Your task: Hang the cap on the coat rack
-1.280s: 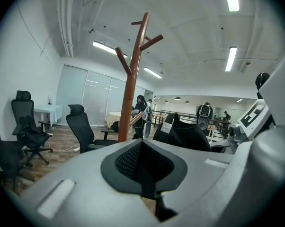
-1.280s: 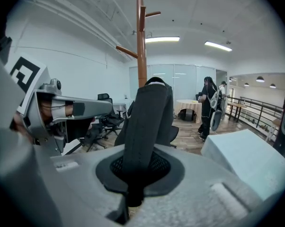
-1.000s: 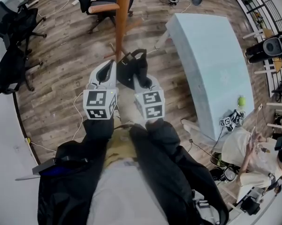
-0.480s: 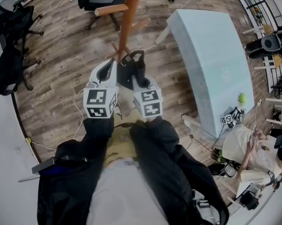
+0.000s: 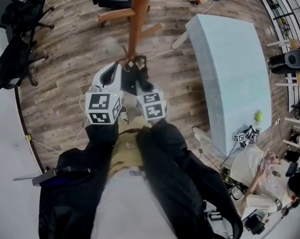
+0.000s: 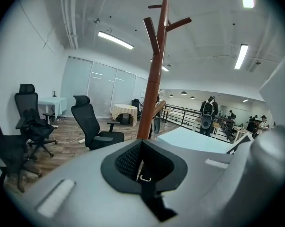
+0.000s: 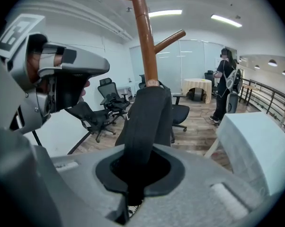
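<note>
cap (image 7: 147, 122): pinched between both grippers, just before the rack (image 5: 137, 19);
left gripper (image 6: 143, 176): clamped on its strap;
right gripper (image 7: 133, 183): clamped on its fabric;
step: lift above a peg (image 7: 168, 40); lower the opening over it

You have dropped both claws over the past 1 second: the right claw (image 7: 133, 174) sinks farther than the left claw (image 6: 143, 167), and the black cap (image 5: 136, 76) now hangs lower beside the coat rack (image 5: 137, 19).

One cap (image 5: 133, 80), one coat rack (image 5: 136, 19), two tongs (image 5: 118, 69) (image 5: 142, 81), one table (image 5: 229, 59).
</note>
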Available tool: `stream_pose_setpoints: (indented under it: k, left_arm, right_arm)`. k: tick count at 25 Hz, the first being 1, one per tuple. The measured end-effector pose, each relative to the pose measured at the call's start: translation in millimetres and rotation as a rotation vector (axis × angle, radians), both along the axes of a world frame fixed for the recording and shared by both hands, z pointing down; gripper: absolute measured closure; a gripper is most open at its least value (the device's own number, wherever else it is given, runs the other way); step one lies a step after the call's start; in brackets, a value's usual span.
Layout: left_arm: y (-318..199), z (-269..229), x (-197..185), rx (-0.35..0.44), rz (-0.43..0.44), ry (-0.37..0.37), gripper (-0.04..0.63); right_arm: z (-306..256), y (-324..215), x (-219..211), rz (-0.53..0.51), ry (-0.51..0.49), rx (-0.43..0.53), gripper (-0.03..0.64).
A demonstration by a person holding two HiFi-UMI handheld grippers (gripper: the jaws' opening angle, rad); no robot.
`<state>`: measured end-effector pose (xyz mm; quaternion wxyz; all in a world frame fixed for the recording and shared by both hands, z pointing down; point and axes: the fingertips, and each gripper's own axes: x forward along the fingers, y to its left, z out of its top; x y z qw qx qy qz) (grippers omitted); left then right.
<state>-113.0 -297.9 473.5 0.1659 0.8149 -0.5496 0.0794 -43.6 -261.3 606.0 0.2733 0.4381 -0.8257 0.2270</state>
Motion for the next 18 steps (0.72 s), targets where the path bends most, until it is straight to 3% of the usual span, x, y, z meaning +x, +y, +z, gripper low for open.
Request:
stream_pose_setpoints:
  k: [11,18]
  left_arm:
    - [2,5,-8,-0.025,-0.052,-0.018,0.595]
    - [-3,-3,-6,-0.008,-0.056,-0.013,0.595]
  right_arm:
    - [24,-20,-13,-0.077,0.027,-0.014,0.591]
    - [13,-22,-15,-0.108,0.013,0.015,0.537]
